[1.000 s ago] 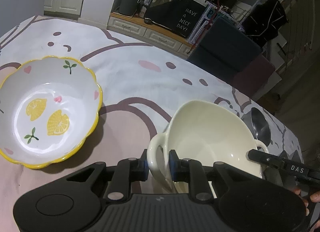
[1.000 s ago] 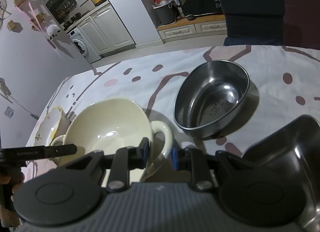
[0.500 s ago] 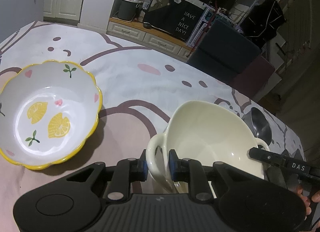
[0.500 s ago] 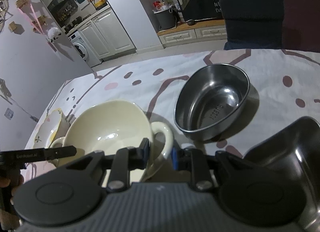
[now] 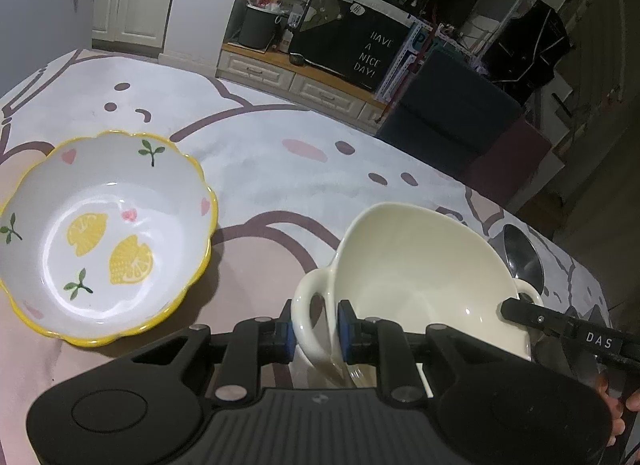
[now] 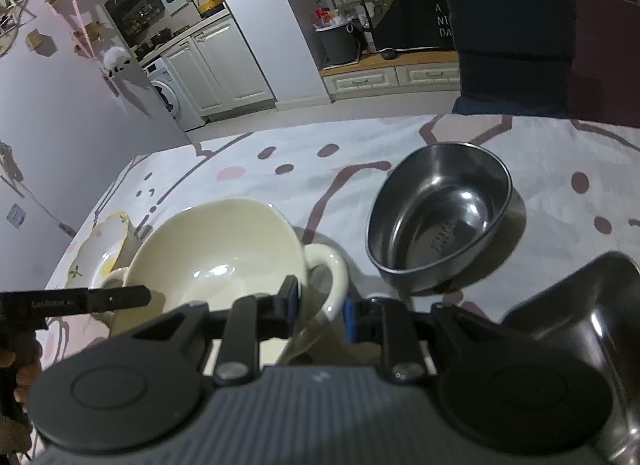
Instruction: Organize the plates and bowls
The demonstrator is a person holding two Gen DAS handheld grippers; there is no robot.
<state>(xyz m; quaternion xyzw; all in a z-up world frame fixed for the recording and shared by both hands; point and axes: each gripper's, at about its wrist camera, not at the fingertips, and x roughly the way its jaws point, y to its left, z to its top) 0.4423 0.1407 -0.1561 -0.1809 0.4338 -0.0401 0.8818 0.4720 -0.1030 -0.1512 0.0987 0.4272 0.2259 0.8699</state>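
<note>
Both grippers, left gripper (image 5: 315,325) and right gripper (image 6: 320,305), clamp opposite handles of cream bowl (image 5: 420,277) above tablecloth (image 5: 280,169). Lemon bowl (image 5: 104,237) lies left; only right view shows steel bowl (image 6: 440,221) fully.

A white tablecloth printed with pink cartoon shapes and brown outlines (image 5: 256,177) covers the table ahead of the tool. Beyond its far edge, up and to the right, stands a dark blue padded chair back (image 6: 512,25), and further off a black board lettered "HAVE A NICE DAY!" (image 5: 372,55) above cream drawer fronts (image 5: 280,79). Far ahead to the left in the right wrist view, a white front-loading washing machine (image 6: 166,95) sits beside white cabinet doors (image 6: 224,65).
</note>
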